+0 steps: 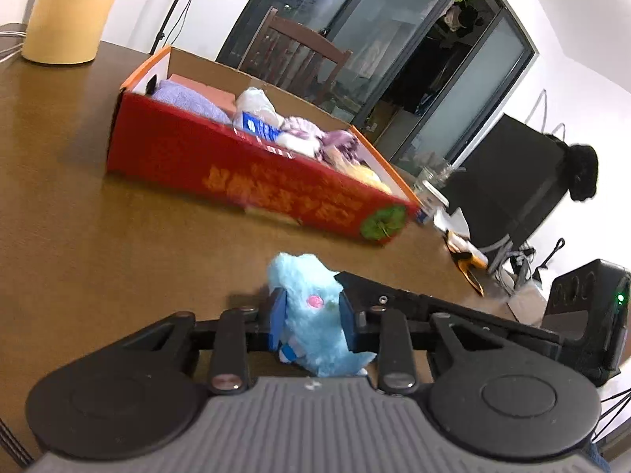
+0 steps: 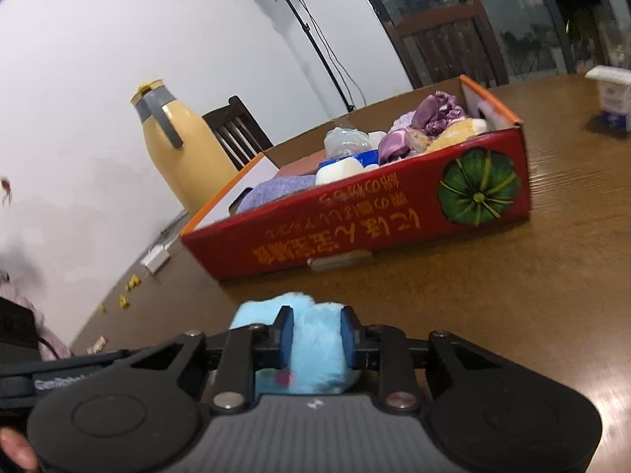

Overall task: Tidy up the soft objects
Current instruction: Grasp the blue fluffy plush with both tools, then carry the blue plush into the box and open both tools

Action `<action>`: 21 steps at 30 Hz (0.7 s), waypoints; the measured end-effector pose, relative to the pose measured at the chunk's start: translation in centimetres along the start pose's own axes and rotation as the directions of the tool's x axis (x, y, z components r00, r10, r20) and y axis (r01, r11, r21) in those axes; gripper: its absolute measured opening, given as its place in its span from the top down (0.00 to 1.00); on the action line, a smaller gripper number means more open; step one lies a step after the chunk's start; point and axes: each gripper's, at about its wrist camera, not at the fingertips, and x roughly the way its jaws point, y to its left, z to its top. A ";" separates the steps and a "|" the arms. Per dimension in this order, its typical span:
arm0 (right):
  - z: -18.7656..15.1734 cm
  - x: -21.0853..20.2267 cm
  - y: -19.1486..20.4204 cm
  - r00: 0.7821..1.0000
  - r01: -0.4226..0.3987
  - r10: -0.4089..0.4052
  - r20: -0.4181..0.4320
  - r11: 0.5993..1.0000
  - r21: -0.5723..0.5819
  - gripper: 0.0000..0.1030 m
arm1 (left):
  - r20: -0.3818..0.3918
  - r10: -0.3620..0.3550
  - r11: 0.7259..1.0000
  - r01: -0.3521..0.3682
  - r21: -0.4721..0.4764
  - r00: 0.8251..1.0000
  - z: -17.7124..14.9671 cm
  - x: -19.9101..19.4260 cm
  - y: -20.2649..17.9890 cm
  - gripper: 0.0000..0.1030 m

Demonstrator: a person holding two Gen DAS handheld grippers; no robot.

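Pinching the blue plush toy (image 1: 311, 315) from both sides, I have my left gripper (image 1: 312, 317) and my right gripper (image 2: 317, 339) each pressed into its fur, blue pads sunk in on either flank. It sits low in the middle of both views, just in front of each camera, on or barely above the brown table (image 1: 98, 236); I cannot tell which.

Most of the sorting looks done. The red box (image 2: 394, 232), above centre in both frames, already holds a lilac towel (image 1: 189, 102) at its left end, a white and blue packet (image 1: 256, 122) in the middle, and purple and yellow soft pieces (image 2: 437, 118) toward the pumpkin-printed end. The plush appears to be the only soft thing not in the box.

What is left, as I judge it: carry the plush over the near wall and set it in a gap, probably toward the back of the box, which seems less crowded.
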 end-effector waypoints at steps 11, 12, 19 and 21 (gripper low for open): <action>-6.7 -8.6 2.5 0.998 -0.052 0.052 -0.023 0.999 0.015 0.77 | -0.003 0.028 0.998 -0.028 0.063 1.000 -6.1 -6.6 -2.8 0.74; -7.3 -8.8 2.6 0.998 -0.049 0.050 -0.024 0.999 0.016 0.76 | -0.004 0.030 0.998 -0.030 0.063 1.000 -6.4 -6.8 -2.7 0.74; -8.7 -9.7 3.3 0.999 -0.039 0.039 0.001 0.999 -0.007 0.70 | 0.031 0.021 0.999 -0.022 0.029 0.999 -7.7 -7.6 -1.9 0.74; -9.0 -9.5 3.2 0.999 -0.046 0.046 0.016 0.999 0.000 0.70 | 0.030 0.025 1.000 -0.026 0.011 0.999 -7.8 -7.6 -1.7 0.72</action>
